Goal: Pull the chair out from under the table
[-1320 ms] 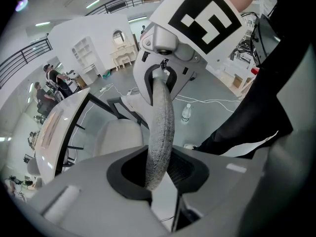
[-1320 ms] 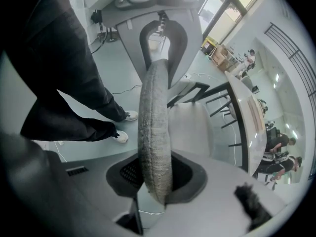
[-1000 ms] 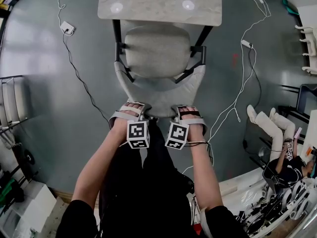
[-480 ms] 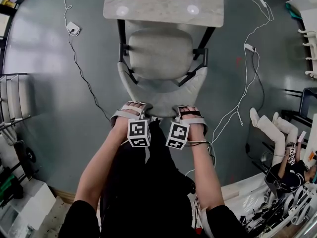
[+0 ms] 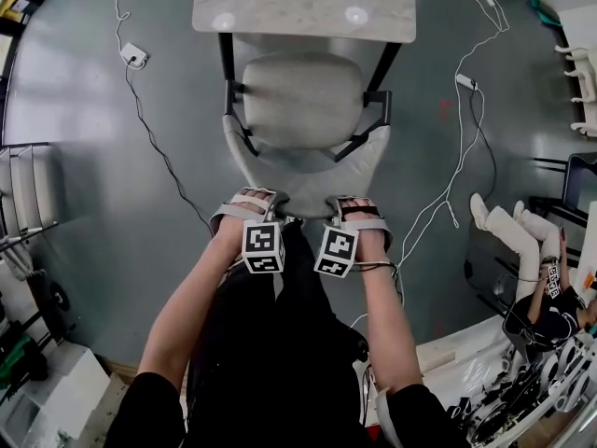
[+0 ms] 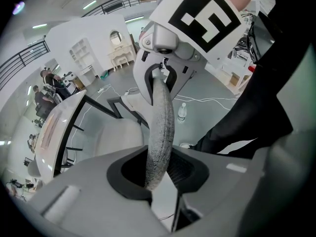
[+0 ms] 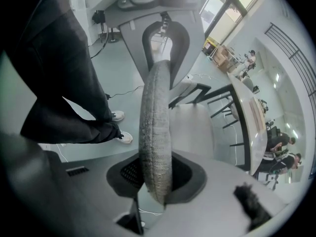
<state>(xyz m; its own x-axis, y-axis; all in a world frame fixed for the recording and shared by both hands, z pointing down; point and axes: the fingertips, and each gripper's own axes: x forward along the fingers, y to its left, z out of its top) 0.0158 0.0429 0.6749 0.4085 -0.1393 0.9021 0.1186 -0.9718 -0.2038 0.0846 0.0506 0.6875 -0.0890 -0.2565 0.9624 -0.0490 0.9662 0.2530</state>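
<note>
Backrest rim (image 5: 300, 183) is pinched by left gripper (image 5: 254, 202) and right gripper (image 5: 353, 203). Chair (image 5: 300, 101) sits at 12 o'clock, front against table (image 5: 303, 12). The thin rim could be lost if pulled unevenly.

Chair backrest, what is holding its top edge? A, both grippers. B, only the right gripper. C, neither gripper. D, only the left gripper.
A: the left gripper and the right gripper each have their jaws clamped on the padded top edge of the chair backrest.
</note>
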